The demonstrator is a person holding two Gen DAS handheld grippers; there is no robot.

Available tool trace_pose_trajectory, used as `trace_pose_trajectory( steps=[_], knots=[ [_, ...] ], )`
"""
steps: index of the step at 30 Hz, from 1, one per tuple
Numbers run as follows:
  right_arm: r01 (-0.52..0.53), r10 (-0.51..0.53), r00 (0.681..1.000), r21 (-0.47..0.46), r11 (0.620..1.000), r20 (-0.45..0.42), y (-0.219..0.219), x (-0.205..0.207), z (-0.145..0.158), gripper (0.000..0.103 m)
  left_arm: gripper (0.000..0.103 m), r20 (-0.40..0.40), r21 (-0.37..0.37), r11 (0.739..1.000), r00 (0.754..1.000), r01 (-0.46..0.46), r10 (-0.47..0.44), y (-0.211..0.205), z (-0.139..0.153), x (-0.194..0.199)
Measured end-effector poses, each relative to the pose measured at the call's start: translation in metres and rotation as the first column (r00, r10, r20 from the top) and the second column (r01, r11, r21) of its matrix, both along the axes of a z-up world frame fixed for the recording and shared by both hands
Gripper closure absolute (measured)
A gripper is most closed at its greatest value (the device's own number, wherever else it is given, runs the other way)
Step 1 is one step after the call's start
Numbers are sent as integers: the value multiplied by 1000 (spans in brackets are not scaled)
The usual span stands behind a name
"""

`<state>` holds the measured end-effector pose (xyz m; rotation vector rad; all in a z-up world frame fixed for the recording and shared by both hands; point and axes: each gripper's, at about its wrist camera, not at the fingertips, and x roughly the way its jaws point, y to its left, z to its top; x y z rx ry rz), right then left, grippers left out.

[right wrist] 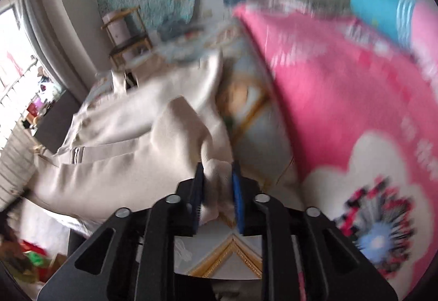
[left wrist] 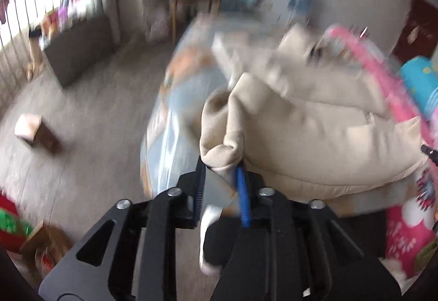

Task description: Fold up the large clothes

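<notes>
So we've got the beige coat (left wrist: 301,120) spread on the bed (left wrist: 175,115), and both claws have a bit of it. In the left wrist view the left claw (left wrist: 220,178) is narrowed down on a bunched ribbed edge, probably a cuff or hem corner, with the fabric pinched between the pads and ballooning up toward 12 o'clock. Same story on the right: the right claw (right wrist: 217,186) is nearly closed on a wad of the pale cloth, which runs off toward 10 o'clock across the bed. A pink blanket (right wrist: 342,109) sits from about 1 to 4 o'clock of that claw, close to the coat.

Our read is that we're in the lift-and-carry part of a fold, both corners gripped and the edge coming up off the bed. Everything's blurry so we can't tell exactly which part of the coat each claw has.

Next move probably needs both claws travelling together, keeping the edge taut and level, then laying it over the body of the coat without dragging the blanket along
</notes>
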<state>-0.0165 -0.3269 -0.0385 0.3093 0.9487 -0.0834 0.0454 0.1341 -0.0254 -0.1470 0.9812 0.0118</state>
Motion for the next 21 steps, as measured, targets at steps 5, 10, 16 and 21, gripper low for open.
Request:
trace_pose_trajectory(
  steps=[5, 10, 16, 21],
  knots=[
    [69, -70, 997, 30, 997, 24, -12, -5, 7, 65, 58, 26, 38, 998, 999, -46, 45, 14, -5, -9],
    [23, -15, 993, -68, 997, 120, 19, -6, 47, 54, 59, 140, 119, 991, 989, -65, 48, 9, 23, -15],
    [-295, 295, 955, 10, 955, 26, 116, 31, 28, 46, 50, 70, 10, 985, 982, 172, -173, -57, 7, 18],
    [-384, 380, 920, -33, 923, -92, 177, 57, 0, 46, 49, 30, 126, 964, 970, 236, -241, -97, -20, 32]
  ],
)
